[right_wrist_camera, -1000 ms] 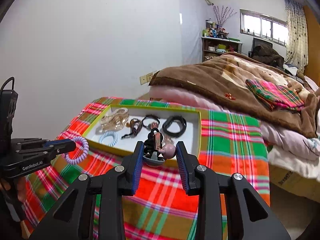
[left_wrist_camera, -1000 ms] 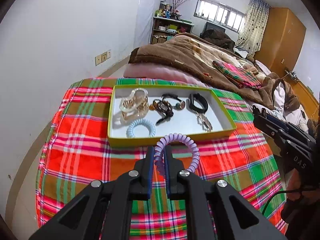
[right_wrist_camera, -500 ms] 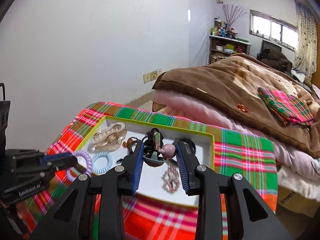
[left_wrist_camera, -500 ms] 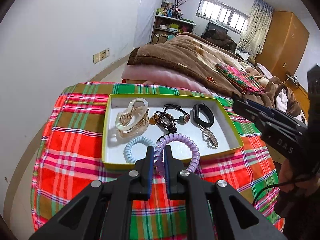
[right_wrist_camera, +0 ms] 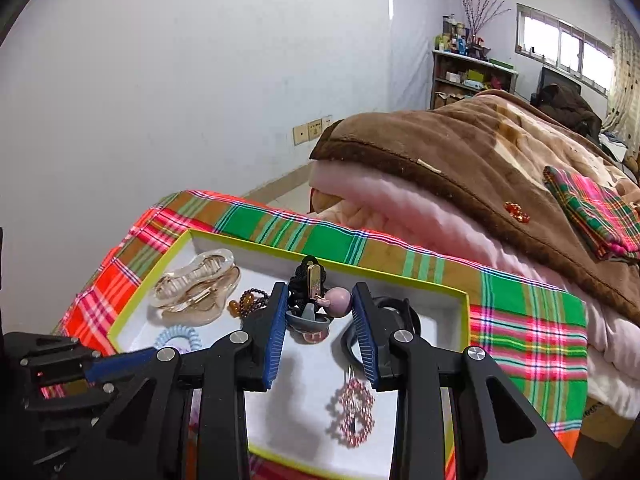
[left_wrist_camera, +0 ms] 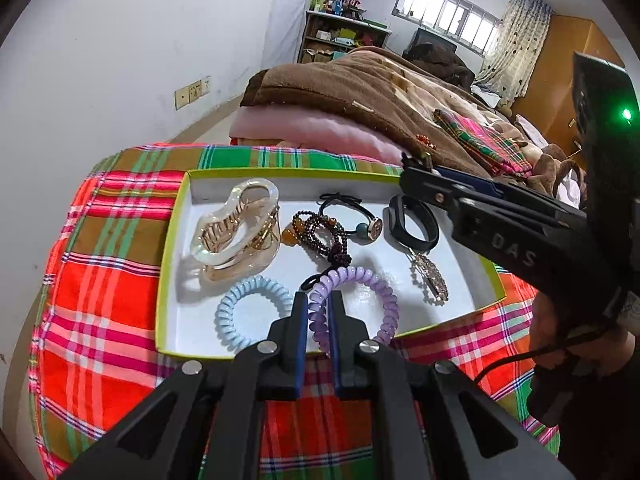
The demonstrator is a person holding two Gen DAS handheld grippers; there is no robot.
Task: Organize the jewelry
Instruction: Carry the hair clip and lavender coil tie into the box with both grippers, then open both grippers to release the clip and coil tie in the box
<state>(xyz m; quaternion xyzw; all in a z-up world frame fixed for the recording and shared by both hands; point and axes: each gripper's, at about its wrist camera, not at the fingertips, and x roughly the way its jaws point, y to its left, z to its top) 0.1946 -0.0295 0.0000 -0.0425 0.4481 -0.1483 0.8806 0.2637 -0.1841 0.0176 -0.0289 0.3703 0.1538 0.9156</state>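
Left gripper (left_wrist_camera: 319, 300): jaws closed on a purple spiral hair tie (left_wrist_camera: 362, 300), pinching one side of the coil; the rest of the loop hangs free to the right, over the near part of the tray.

Right gripper (right_wrist_camera: 320, 312): jaws clamped on a black hair tie with charms (right_wrist_camera: 314, 300) — a gold tab, a mauve bead and a grey dish-shaped piece show between the blue pads. It is held above the tray's middle, clear of the floor.

Tray (left_wrist_camera: 288, 174): shallow, white inside, yellow-green rim, resting on a red, green and brown plaid cloth (left_wrist_camera: 104, 280).

Contents, as the left wrist camera sees them:
- Clear claw hair clip (left_wrist_camera: 236, 240) with gold teeth, far left area.
- Pale blue spiral hair tie (left_wrist_camera: 252, 316), near left, just beside the purple one.
- Dark beaded bracelet (left_wrist_camera: 320, 236) with amber beads, centre.
- Black elastic hair tie (left_wrist_camera: 352, 216) with a round gold charm, behind the beads and touching them.
- Black wristband (left_wrist_camera: 412, 224), right side, partly covered by the right gripper's finger.
- Rhinestone barrette (left_wrist_camera: 430, 276), right side, lying just in front of the wristband.

Surroundings: a bed behind the cloth with a brown blanket (right_wrist_camera: 480, 152) over a pink quilt (right_wrist_camera: 400, 204); a folded plaid cloth (right_wrist_camera: 592, 204) lies on the blanket. White wall to the left — shelf unit (right_wrist_camera: 468, 76) and window (right_wrist_camera: 568, 48) at the far end.
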